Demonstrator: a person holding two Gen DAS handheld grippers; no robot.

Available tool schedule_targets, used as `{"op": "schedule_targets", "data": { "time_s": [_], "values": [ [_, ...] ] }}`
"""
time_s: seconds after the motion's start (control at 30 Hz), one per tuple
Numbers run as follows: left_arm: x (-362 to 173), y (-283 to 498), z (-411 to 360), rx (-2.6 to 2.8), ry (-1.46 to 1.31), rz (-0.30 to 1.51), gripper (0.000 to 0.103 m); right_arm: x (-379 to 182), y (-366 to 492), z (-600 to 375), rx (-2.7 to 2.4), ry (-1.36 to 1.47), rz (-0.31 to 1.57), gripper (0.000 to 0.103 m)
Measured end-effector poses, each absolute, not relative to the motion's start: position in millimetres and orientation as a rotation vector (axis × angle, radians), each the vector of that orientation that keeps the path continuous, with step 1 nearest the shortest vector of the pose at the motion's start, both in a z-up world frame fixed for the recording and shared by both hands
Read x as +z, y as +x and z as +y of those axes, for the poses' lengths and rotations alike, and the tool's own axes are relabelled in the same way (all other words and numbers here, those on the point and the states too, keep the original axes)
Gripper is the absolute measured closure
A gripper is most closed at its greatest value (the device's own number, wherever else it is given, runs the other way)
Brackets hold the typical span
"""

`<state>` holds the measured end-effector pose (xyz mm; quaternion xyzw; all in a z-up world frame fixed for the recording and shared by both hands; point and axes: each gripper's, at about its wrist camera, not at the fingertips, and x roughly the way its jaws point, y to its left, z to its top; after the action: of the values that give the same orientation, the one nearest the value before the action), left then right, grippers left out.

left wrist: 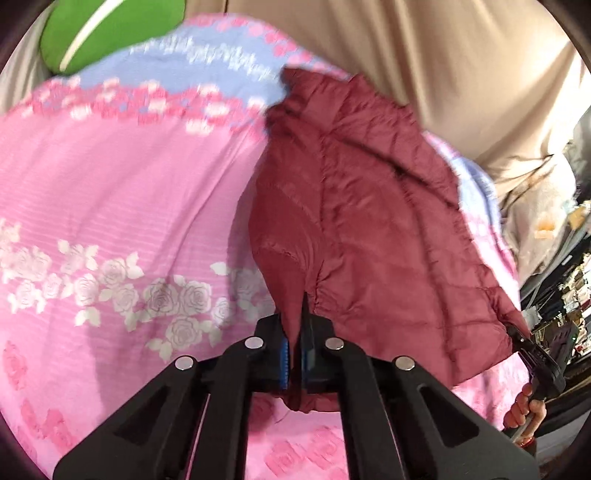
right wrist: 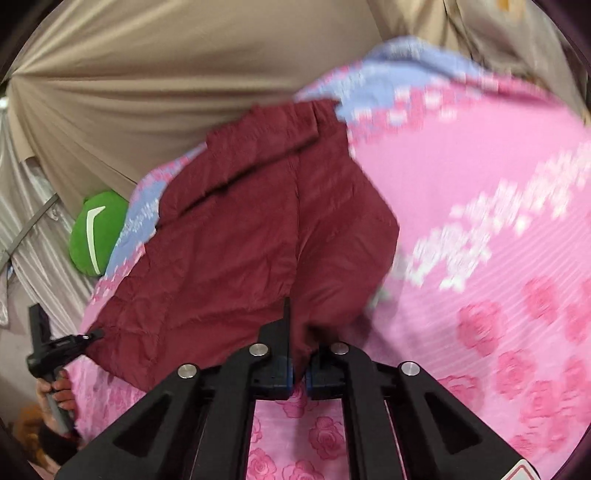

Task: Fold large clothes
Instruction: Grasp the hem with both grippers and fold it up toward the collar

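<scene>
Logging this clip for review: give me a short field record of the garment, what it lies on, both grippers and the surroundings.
garment: dark red quilted jacket, partly lifted
surface: pink floral bedsheet with a blue band
left gripper: shut on the jacket's near edge
right gripper: shut on the jacket's near edge
hand: holds the right gripper's handle, seen in the left wrist view
background: green cushion, beige curtain
fold state: no fold visible yet

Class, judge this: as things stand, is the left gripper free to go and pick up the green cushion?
Probably not: the left gripper is shut on the maroon puffer jacket, and the green cushion lies at the far edge of the pink floral bedspread.
</scene>
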<state>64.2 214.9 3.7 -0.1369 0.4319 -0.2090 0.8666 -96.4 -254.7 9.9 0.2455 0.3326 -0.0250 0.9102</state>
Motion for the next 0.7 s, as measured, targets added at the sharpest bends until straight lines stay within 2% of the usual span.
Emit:
{"op": "schedule_targets", "data": {
  "time_s": [0.13,0.47,0.57,0.7],
  "values": [
    [46,26,220,-0.503,-0.308,0.782,0.101,46,-126,-253,-0.018,0.453,0.55,0.1],
    [173,-83,258,-0.58,-0.322,0.265,0.101,158,-232,-255,0.152,0.365,-0.022,0.1],
    [189,-83,263,-0.57,-0.332,0.21,0.101,177,-239,-263,0.205,0.386,-0.12,0.1],
    [187,-37,247,-0.533,-0.298,0.297,0.101,181,-199,-269,0.193,0.388,-0.078,0.1]
  ]
}}
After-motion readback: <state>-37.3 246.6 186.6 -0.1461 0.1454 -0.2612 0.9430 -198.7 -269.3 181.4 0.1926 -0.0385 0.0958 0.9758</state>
